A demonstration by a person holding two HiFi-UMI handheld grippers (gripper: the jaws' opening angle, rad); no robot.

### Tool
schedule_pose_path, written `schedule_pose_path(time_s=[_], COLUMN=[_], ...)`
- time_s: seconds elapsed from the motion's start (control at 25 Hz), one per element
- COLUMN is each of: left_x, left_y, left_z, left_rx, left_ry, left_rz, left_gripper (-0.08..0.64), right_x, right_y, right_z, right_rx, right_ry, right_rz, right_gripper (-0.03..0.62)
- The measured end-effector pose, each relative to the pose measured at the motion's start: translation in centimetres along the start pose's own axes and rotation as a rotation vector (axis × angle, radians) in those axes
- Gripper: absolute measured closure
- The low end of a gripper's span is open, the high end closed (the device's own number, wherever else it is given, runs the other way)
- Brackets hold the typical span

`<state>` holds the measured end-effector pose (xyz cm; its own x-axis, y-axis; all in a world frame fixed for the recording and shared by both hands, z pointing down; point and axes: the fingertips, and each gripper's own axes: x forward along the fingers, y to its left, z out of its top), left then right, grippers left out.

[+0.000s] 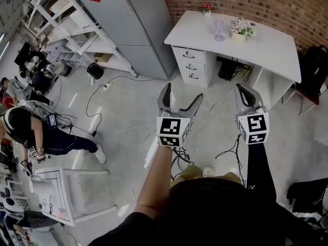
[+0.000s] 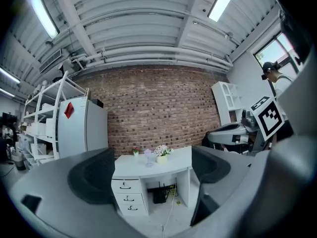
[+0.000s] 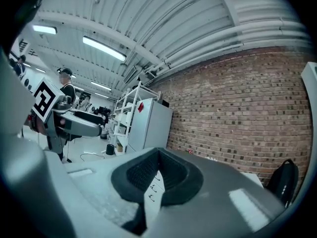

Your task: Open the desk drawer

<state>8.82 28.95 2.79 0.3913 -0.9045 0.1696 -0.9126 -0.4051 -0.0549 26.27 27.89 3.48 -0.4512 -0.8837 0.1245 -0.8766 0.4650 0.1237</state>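
A white desk (image 1: 266, 47) stands against the brick wall at the upper right of the head view. Its stack of three drawers (image 1: 190, 65) is under its left end, all closed, each with a dark handle. My left gripper (image 1: 182, 93) is held in the air well short of the desk, its jaws wide open and empty. In the left gripper view the drawers (image 2: 128, 198) show far off between the pads (image 2: 92, 176). To its right, my right gripper (image 1: 245, 93) is shut on nothing. Only a thin slit between its pads (image 3: 173, 175) shows the drawer fronts (image 3: 154, 186).
A potted flower (image 1: 239, 29), a glass (image 1: 219, 29) and a small plant (image 1: 207, 7) stand on the desktop. Left of the desk are a grey cabinet (image 1: 134, 24) and white shelving (image 1: 66, 27). Cables (image 1: 110, 88) cross the floor. A person (image 1: 36, 132) crouches at left; a black backpack (image 1: 313, 68) sits right of the desk.
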Motion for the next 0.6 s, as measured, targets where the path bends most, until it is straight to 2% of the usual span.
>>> schedule_pose_path(time_s=[0.16,0.36,0.6], left_x=[1.5,3.8,8.0], left_y=[1.1,3.6,6.4], left_z=[0.5,0.3,-1.1], left_rx=[-0.005,-0.012,-0.014], left_ry=[-0.011,-0.022,-0.016], left_rz=[0.000,0.020,0.011], left_gripper=[0.097,0.097,0.097], right_x=[1.9,5.2,10.0], right_y=[-0.5,-1.1,-2.3], right_z=[0.9,-0.1,-1.3], right_rx=[0.009,-0.036,-0.044], right_ry=[-0.015,0.005,0.021], right_rz=[0.005,0.015,0.013], right_gripper=[0.594,0.594,0.594])
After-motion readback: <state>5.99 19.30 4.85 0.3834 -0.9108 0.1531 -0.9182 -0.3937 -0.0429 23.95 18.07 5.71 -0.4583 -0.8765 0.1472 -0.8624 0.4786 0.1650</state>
